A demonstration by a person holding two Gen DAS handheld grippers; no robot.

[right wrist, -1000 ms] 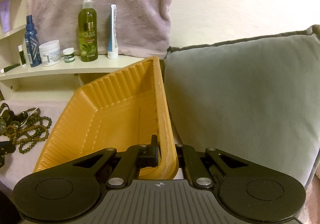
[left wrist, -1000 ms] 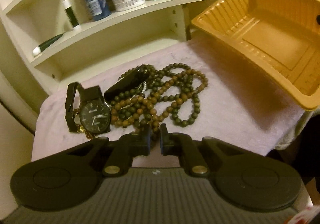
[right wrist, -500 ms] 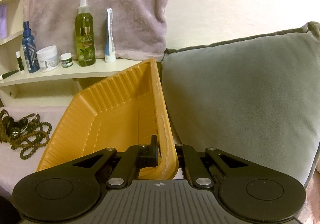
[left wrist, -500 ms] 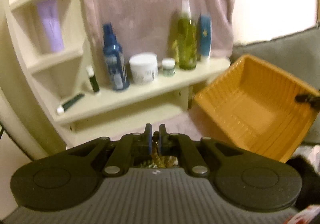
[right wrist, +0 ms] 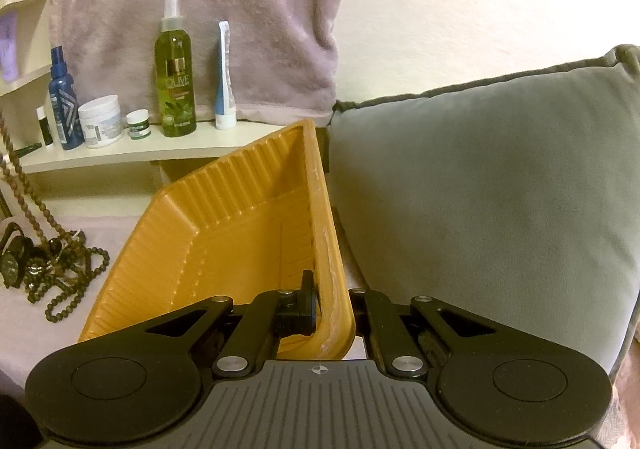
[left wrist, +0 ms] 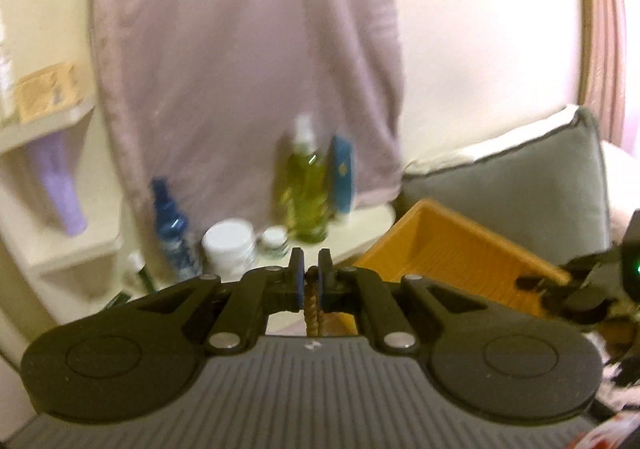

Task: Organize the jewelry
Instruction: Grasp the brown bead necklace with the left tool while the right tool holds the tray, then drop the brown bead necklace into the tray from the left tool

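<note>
My left gripper [left wrist: 311, 273] is shut on a brown bead necklace [left wrist: 313, 309], whose strand hangs down between the fingers. In the right wrist view the strand [right wrist: 28, 201] rises taut up and left from the jewelry pile [right wrist: 48, 269] on the lilac cloth. A black watch [right wrist: 12, 261] lies at the pile's left. My right gripper [right wrist: 332, 297] is shut on the rim of the orange tray [right wrist: 224, 241] and holds it tilted against the grey cushion. The tray also shows in the left wrist view [left wrist: 460, 257].
A cream shelf [right wrist: 120, 153] holds a green spray bottle [right wrist: 175, 85], a blue tube [right wrist: 224, 77], a blue bottle [right wrist: 62, 105] and white jars [right wrist: 100, 121]. A lilac towel [right wrist: 200, 9] hangs behind. A grey cushion [right wrist: 480, 177] stands right of the tray.
My left gripper closed on the bead necklace and lifted it high off the cloth, so its view now faces the shelf and wall. The right gripper still holds the tray, tilted slightly more.
</note>
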